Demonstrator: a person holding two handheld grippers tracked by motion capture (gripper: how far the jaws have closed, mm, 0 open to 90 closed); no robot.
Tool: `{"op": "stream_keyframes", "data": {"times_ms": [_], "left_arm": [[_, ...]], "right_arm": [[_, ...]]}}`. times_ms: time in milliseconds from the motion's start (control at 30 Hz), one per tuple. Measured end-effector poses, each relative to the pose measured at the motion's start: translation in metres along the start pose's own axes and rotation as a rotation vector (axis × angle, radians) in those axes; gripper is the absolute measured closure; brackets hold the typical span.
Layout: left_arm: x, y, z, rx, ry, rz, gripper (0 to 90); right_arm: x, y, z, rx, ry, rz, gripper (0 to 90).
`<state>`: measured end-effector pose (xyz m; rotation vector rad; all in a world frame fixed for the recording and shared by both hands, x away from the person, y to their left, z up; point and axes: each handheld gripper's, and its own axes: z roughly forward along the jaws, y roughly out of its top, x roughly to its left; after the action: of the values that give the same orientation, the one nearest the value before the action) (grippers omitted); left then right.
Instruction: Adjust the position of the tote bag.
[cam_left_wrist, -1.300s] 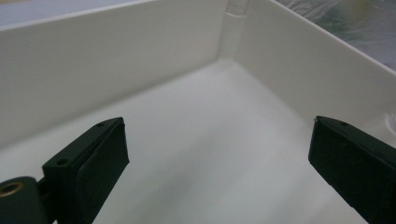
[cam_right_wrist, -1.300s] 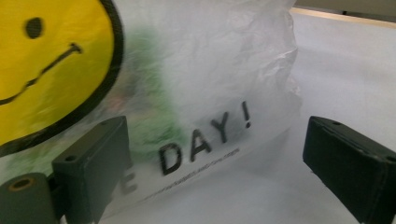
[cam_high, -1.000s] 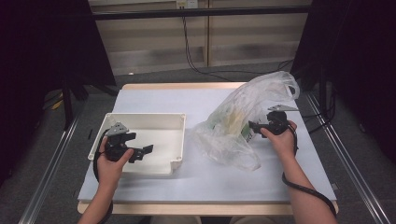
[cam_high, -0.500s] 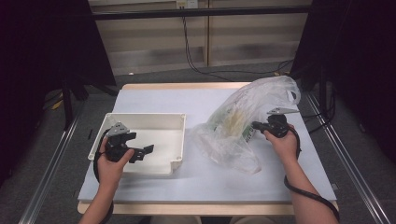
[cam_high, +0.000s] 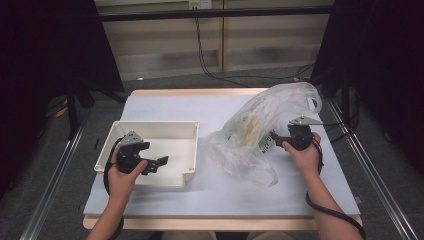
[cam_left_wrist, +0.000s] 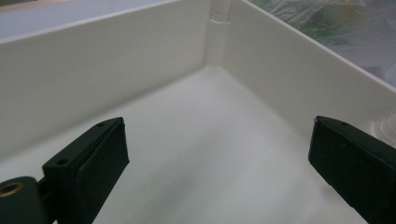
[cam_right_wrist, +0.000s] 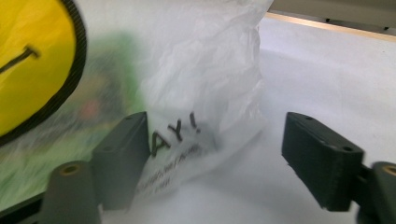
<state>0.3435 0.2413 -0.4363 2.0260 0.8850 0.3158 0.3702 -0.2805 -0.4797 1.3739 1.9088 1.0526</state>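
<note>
A crumpled clear plastic bag (cam_high: 255, 135) lies on the white table, with green and yellow packaging showing through it. My right gripper (cam_high: 274, 136) points into the bag's right side. In the right gripper view its jaws (cam_right_wrist: 217, 126) have just been opening and now stand wide apart. A fold of the printed bag film (cam_right_wrist: 205, 70) lies between them against the left jaw, and the right jaw is apart from it. My left gripper (cam_high: 162, 161) hovers inside the white tray (cam_high: 155, 125), open with nothing between its jaws (cam_left_wrist: 217, 135) above the bare tray floor.
The tray's walls (cam_left_wrist: 93, 70) rise close around the left gripper. A yellow round label (cam_right_wrist: 32, 60) shows through the bag. Dark stands and cables stand beyond the table's far edge (cam_high: 200, 92).
The right gripper has shifted very slightly at the bag's right side. The left hand and the tray have stayed put.
</note>
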Motion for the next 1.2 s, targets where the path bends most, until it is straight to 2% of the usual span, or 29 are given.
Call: {"op": "stream_keyframes", "data": {"times_ms": [100, 167, 233, 333, 400, 467, 567, 700, 833, 933, 1000, 1067, 1167, 1200], "left_arm": [[0.001, 0.0, 0.001, 0.0, -0.003, -0.001, 4.7], [0.002, 0.0, 0.0, 0.002, -0.003, -0.001, 4.7], [0.003, 0.0, -0.001, 0.001, 0.001, -0.003, 4.7], [0.004, 0.0, -0.003, -0.004, 0.01, -0.008, 4.7], [0.004, 0.0, -0.003, -0.003, 0.016, -0.006, 4.7], [0.005, 0.0, -0.003, -0.004, 0.016, -0.007, 4.7], [0.004, 0.0, -0.003, -0.006, 0.021, -0.011, 4.7], [0.001, 0.002, -0.003, -0.007, 0.016, 0.006, 4.7], [-0.001, 0.002, -0.001, -0.001, 0.011, 0.003, 4.7], [-0.003, 0.003, -0.001, 0.003, 0.015, 0.018, 4.7], [-0.005, 0.004, 0.0, 0.002, 0.009, 0.017, 4.7], [-0.006, 0.006, 0.002, 0.002, -0.015, 0.005, 4.7], [-0.012, 0.011, 0.004, -0.005, -0.027, 0.028, 4.6], [-0.013, 0.012, 0.005, -0.007, -0.036, 0.025, 4.7]], "right_arm": [[-0.002, 0.005, 0.01, 0.009, -0.004, 0.001, 20.5], [-0.003, 0.007, 0.019, 0.014, 0.012, -0.001, 22.8], [-0.003, 0.009, 0.025, 0.024, 0.018, -0.011, 29.1], [-0.004, 0.012, 0.033, 0.045, 0.027, -0.015, 47.6], [-0.004, 0.012, 0.035, 0.071, 0.065, -0.014, 74.5], [-0.004, 0.013, 0.035, 0.082, 0.096, -0.025, 89.1], [-0.003, 0.014, 0.031, 0.087, 0.092, -0.037, 90.0], [-0.002, 0.011, 0.021, 0.065, 0.099, -0.04, 90.0], [0.004, 0.003, 0.008, 0.054, 0.105, -0.06, 90.0], [0.007, -0.005, -0.003, 0.026, 0.12, -0.028, 90.0], [0.011, -0.01, -0.009, 0.03, 0.122, -0.039, 90.0], [0.013, -0.014, -0.014, 0.04, 0.134, -0.047, 90.0], [0.016, -0.016, -0.02, 0.05, 0.134, -0.053, 90.0], [0.018, -0.018, -0.023, 0.05, 0.123, -0.068, 90.0]]}}
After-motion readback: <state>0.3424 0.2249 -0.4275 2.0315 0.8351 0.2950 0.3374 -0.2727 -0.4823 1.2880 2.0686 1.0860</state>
